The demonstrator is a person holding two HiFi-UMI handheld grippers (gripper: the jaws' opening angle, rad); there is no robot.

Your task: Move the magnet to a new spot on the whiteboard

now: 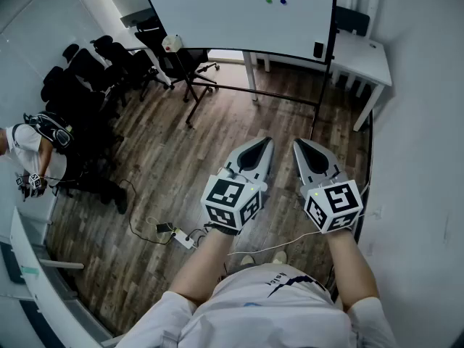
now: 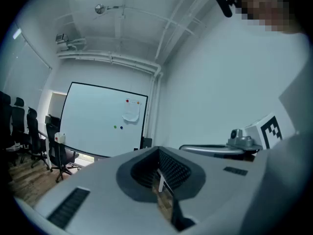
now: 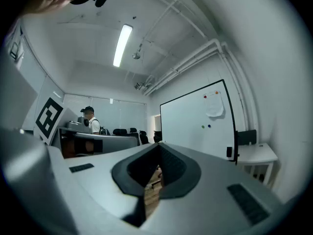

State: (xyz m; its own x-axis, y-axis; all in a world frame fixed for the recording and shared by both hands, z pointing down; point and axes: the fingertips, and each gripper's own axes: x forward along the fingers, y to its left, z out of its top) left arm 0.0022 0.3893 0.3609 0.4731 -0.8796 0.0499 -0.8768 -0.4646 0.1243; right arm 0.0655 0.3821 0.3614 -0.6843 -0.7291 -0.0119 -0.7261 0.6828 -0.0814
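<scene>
A dark wood-plank floor (image 1: 217, 122) lies beneath the left hand-held gripper (image 1: 255, 149). To that gripper's left and a little behind it, a white power strip (image 1: 184, 239) rests among thin black cables. Far to its left a row of black office chairs (image 1: 80, 78) stands, with a person in a white shirt (image 1: 25, 147) beside them. Ahead of it stands a black swivel chair (image 1: 185, 62). Ahead and right of the right hand-held gripper (image 1: 310, 151) stands a white rectangular surface (image 1: 366, 56).

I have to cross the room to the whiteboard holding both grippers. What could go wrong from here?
Tripping: a power strip and its cables lie on the floor close by, to the left.
Blocked approach: an office chair stands before the whiteboard's left part.
Wrong grab: the green magnet and blue magnet sit close together; jaws could knock the neighbour.
</scene>
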